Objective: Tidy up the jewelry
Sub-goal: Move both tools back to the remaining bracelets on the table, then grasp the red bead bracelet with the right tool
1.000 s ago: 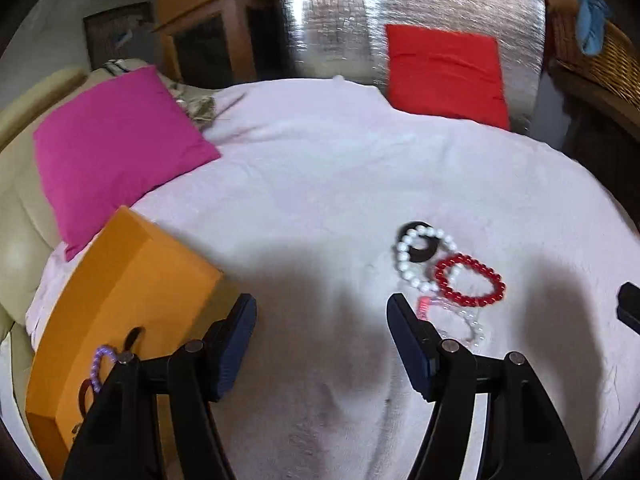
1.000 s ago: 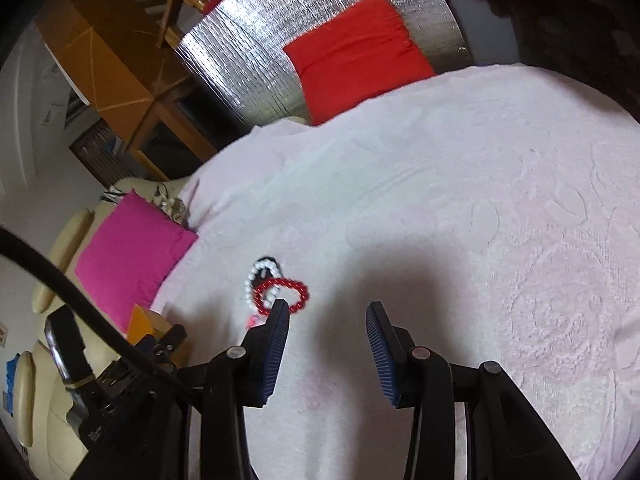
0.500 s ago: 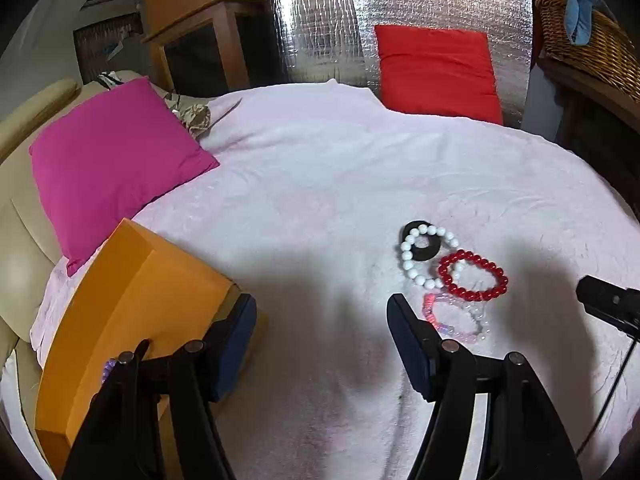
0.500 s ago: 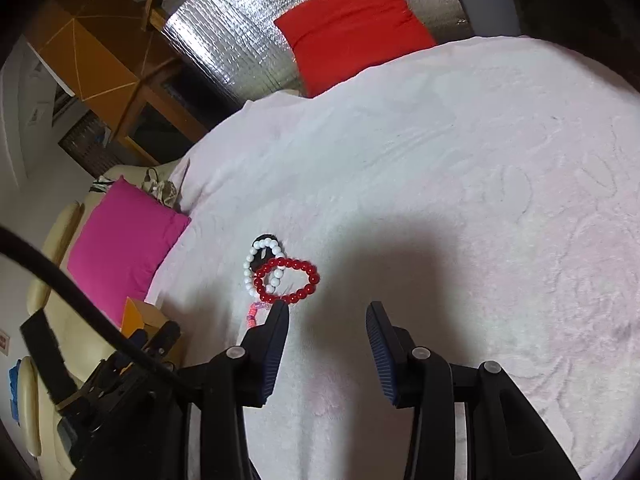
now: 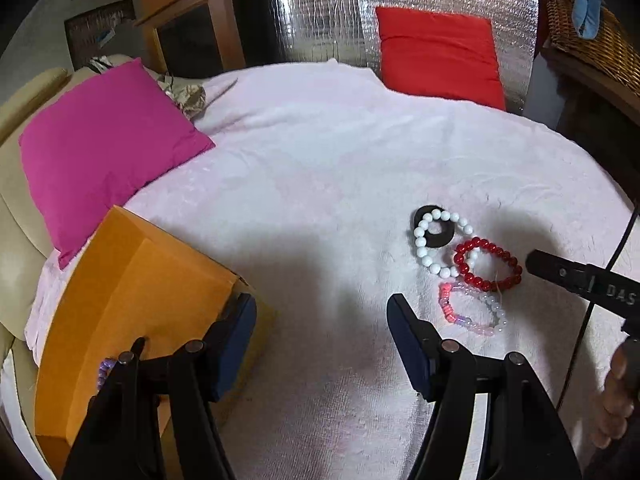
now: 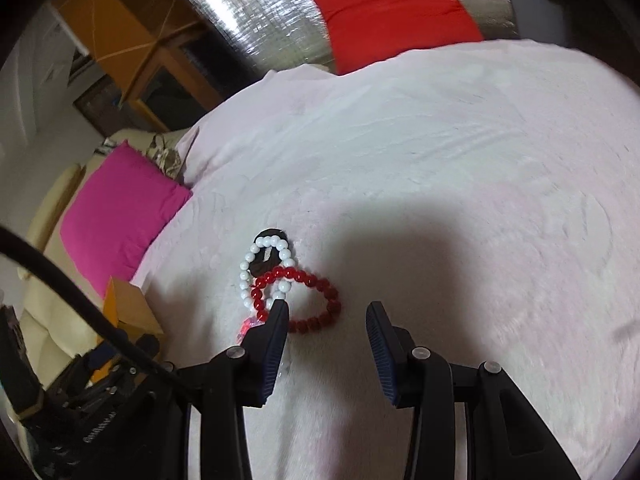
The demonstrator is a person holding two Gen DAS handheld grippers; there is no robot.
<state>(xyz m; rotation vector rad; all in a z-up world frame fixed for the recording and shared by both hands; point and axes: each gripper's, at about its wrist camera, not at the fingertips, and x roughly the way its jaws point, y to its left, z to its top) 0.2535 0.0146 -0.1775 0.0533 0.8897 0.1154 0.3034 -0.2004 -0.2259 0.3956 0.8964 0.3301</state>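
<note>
A pale pink textured blanket [image 5: 320, 168] covers the surface, and four pieces of jewelry lie clustered on it right of centre in the left wrist view. A white bead bracelet [image 5: 434, 246] overlaps a flat black ring [image 5: 436, 236] at the far end; a red glass-bead bracelet [image 5: 488, 266] crosses the white one just to the right, and a pink and clear bead bracelet [image 5: 472, 310] lies nearest. The left gripper [image 5: 322, 338] hangs over bare blanket with its jaws wide apart and empty, its left finger over the corner of an orange cardboard box [image 5: 132, 300]. The right gripper [image 6: 328, 340] is also spread open, holding nothing — its left fingertip just beside the red glass-bead bracelet [image 6: 304, 300].
</note>
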